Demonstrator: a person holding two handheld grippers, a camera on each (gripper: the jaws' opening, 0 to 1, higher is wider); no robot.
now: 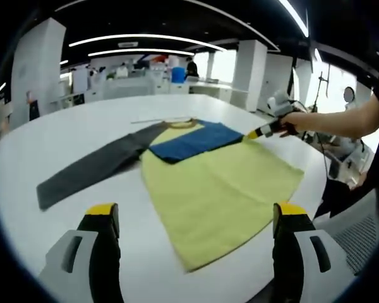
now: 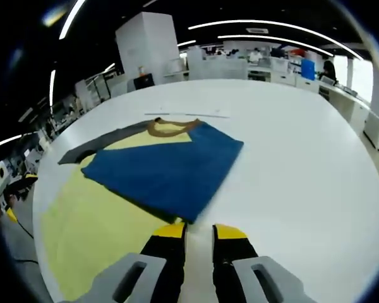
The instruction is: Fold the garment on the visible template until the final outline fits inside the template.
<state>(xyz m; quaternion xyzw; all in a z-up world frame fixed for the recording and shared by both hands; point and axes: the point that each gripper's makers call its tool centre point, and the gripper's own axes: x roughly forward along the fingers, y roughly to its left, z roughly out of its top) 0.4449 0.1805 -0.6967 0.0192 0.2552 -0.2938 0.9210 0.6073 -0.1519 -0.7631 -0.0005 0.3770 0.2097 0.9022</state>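
Lay flat on round white tabletop [image 1: 63, 132] — yellow cloth garment [image 1: 221, 189], dark grey sleeve [image 1: 95, 167] toward 9 o'clock. Right tool [image 2: 198, 230] clenched on blue folded sleeve [image 2: 167, 167]; left tool [image 1: 196, 218] released — above hem.

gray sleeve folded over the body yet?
No: in the left gripper view the gray sleeve lies stretched out flat on the white table, beside the yellow body.

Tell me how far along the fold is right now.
Early. Done: the blue sleeve is folded across the yellow body. In hand: the right tool sits at that sleeve's edge, jaws nearly shut; I can't confirm a grip. Left: the grey sleeve lies spread out; left tool open.
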